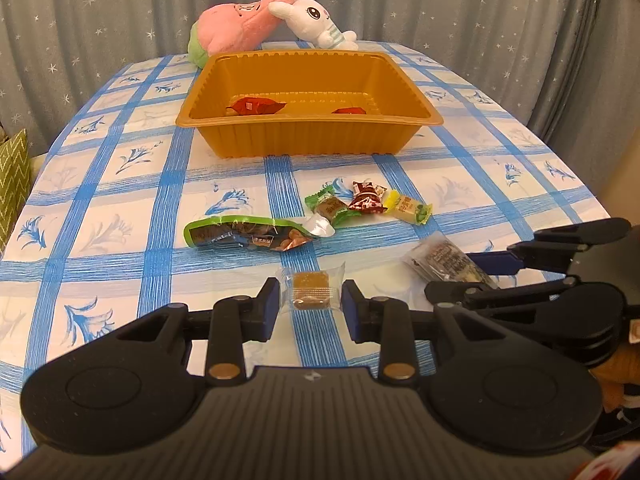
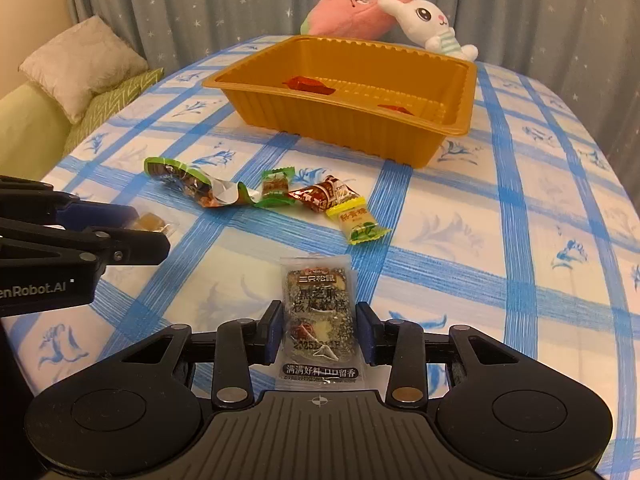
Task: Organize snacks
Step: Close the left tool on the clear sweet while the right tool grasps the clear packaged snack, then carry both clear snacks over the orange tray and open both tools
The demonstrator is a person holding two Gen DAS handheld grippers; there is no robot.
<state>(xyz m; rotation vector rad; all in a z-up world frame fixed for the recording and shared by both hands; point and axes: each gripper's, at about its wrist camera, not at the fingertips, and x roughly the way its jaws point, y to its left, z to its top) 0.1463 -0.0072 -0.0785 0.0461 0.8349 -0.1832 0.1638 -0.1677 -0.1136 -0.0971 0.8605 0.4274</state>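
My left gripper (image 1: 310, 300) is closed on a clear-wrapped amber jelly candy (image 1: 311, 291), pads touching the wrapper. My right gripper (image 2: 322, 332) is closed on a clear packet of dark sesame cake (image 2: 320, 320); it also shows in the left wrist view (image 1: 444, 262). An orange plastic tray (image 1: 308, 136) stands behind with two red-wrapped snacks (image 1: 256, 106) inside. On the cloth lie a long green packet (image 1: 248, 234), a green candy (image 1: 328, 206), a red-brown candy (image 1: 366, 198) and a yellow candy (image 1: 408, 208).
A pink plush (image 1: 236, 24) and a white rabbit plush (image 1: 316, 20) lie at the table's far edge behind the tray. A sofa with a cushion (image 2: 80, 64) stands left of the table. Grey curtains hang behind.
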